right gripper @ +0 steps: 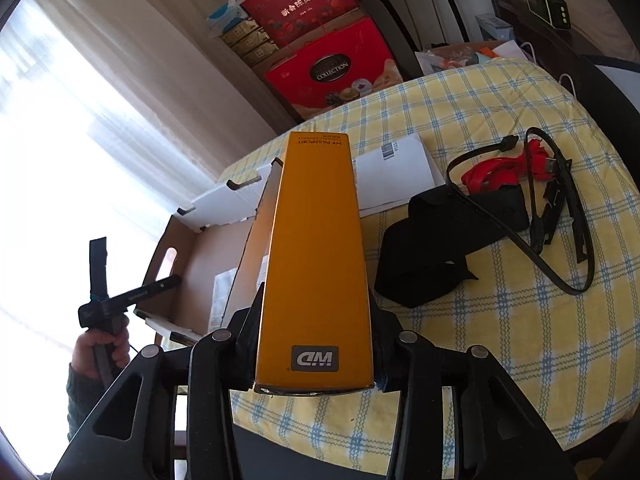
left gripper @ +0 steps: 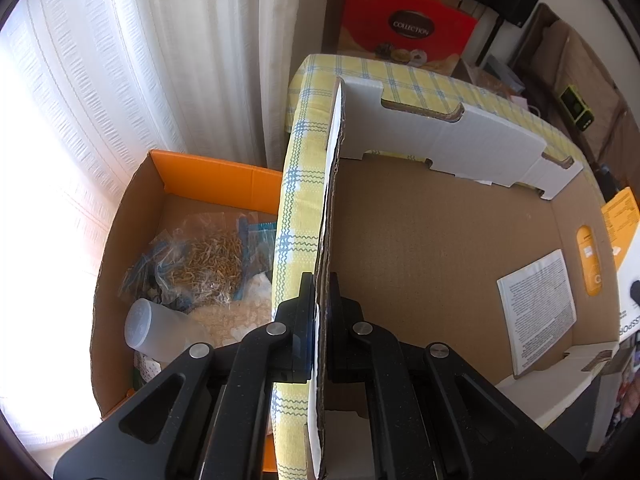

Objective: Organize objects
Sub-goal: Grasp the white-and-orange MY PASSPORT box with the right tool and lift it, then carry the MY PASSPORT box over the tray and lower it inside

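Note:
My left gripper (left gripper: pixel 320 300) is shut on the left wall of an open cardboard box (left gripper: pixel 420 240) that lies on the yellow checked tablecloth (left gripper: pixel 296 200). A printed leaflet (left gripper: pixel 538 308) lies inside the box at the right. My right gripper (right gripper: pixel 316 312) is shut on a yellow WD "My Passport" box (right gripper: pixel 316 248), held upright over the table beside the cardboard box (right gripper: pixel 208 256). The yellow box's edge also shows at the far right of the left wrist view (left gripper: pixel 620 224). The left gripper and the hand on it show at the left (right gripper: pixel 100 304).
On the table to the right lie a black pouch (right gripper: pixel 440 248), black cables (right gripper: pixel 560 216), a red cable (right gripper: pixel 492 176) and white paper (right gripper: pixel 396 176). An orange-lined carton (left gripper: pixel 160 264) with bags and a plastic bottle stands below the table's left side. Red gift boxes (right gripper: pixel 332 68) stand behind.

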`<control>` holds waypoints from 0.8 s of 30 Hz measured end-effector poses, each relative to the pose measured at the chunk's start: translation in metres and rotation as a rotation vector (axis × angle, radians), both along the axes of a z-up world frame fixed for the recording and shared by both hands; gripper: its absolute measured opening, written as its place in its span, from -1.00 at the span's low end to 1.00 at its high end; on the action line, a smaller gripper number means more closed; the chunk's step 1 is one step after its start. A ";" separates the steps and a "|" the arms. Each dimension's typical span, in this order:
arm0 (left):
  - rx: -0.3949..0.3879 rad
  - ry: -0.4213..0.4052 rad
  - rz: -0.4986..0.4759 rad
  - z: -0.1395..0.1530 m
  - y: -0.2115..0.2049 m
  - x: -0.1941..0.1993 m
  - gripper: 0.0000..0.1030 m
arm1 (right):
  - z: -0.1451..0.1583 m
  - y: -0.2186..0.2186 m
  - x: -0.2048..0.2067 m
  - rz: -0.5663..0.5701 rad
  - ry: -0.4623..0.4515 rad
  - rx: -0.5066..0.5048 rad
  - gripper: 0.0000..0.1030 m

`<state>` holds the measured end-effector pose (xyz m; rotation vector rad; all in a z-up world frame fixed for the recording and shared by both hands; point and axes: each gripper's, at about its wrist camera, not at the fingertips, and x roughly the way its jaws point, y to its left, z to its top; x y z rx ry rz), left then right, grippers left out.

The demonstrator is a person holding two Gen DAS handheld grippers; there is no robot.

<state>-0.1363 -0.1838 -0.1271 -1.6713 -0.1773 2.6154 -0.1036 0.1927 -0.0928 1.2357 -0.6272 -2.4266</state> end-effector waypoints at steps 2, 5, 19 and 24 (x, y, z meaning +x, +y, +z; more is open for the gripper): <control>0.006 -0.002 0.001 0.000 -0.001 0.000 -0.93 | 0.001 0.000 0.000 0.003 -0.004 0.009 -0.25; 0.009 -0.001 0.000 0.000 -0.001 0.000 -0.93 | 0.004 0.001 0.001 0.004 -0.002 -0.003 -0.26; 0.012 -0.001 0.001 0.000 -0.001 0.000 -0.93 | 0.058 0.003 -0.004 0.061 0.066 -0.110 -0.26; 0.012 -0.002 0.002 0.000 -0.001 0.000 -0.93 | 0.056 -0.031 -0.020 0.109 0.055 -0.123 -0.26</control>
